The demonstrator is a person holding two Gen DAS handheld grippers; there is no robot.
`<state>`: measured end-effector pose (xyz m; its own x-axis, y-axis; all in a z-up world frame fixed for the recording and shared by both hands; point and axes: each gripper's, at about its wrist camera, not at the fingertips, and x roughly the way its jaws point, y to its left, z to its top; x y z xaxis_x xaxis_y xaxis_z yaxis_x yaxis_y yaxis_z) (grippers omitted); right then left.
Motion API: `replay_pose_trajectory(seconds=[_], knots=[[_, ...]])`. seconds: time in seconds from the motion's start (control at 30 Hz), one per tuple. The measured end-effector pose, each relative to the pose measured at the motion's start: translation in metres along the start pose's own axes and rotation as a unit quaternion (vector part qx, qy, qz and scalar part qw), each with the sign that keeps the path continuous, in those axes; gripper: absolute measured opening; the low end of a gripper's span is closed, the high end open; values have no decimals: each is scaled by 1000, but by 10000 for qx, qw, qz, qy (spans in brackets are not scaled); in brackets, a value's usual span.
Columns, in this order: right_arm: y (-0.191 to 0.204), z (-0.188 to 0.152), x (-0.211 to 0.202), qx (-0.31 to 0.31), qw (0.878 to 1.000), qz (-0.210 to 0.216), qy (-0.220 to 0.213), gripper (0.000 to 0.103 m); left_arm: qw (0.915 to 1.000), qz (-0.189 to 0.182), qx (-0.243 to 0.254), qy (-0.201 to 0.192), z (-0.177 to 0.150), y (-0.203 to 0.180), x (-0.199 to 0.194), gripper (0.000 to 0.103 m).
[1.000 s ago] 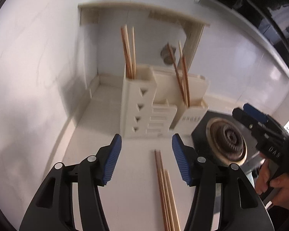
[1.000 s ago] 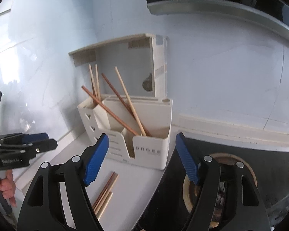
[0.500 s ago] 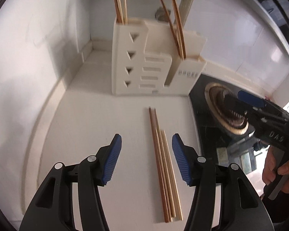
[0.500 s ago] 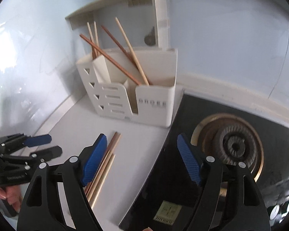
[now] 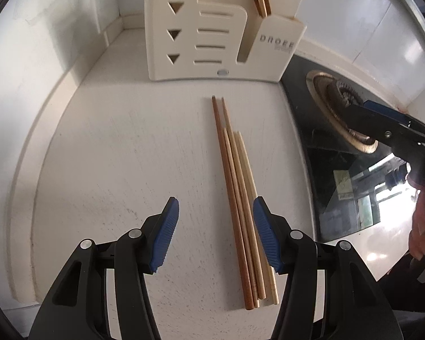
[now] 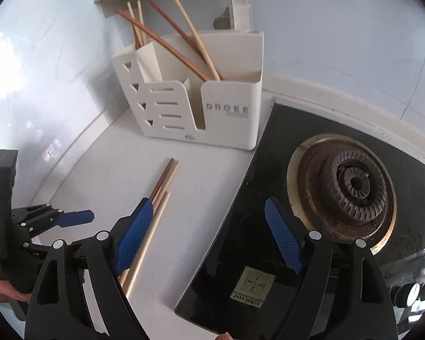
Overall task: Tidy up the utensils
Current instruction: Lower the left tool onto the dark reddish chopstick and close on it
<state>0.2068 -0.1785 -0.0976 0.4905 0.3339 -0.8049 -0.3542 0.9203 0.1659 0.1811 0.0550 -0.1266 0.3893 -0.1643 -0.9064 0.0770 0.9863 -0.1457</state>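
Chopsticks [image 5: 239,198], wooden and tapered, lie bundled on my white speckled counter [image 5: 113,155], tips toward the cream slotted holder [image 5: 212,42]. My left gripper [image 5: 216,236] hovers above their thick ends, jaws wide. My right gripper [image 6: 208,239], jaws wide, hangs over the black glass hob [image 6: 269,170] beside its rusty burner [image 6: 351,184].

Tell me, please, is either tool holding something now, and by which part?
Nothing is held. The left tool is open above the loose wooden chopsticks on the white counter; the right tool is open too.
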Motion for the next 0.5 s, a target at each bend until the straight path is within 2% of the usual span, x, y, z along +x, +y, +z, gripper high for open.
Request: replay_pose_trajectory(seconds=[0.5], knots=[[-5, -13, 13, 79, 9992, 72, 393, 83, 9992, 183, 162, 319, -1, -6, 20, 55]])
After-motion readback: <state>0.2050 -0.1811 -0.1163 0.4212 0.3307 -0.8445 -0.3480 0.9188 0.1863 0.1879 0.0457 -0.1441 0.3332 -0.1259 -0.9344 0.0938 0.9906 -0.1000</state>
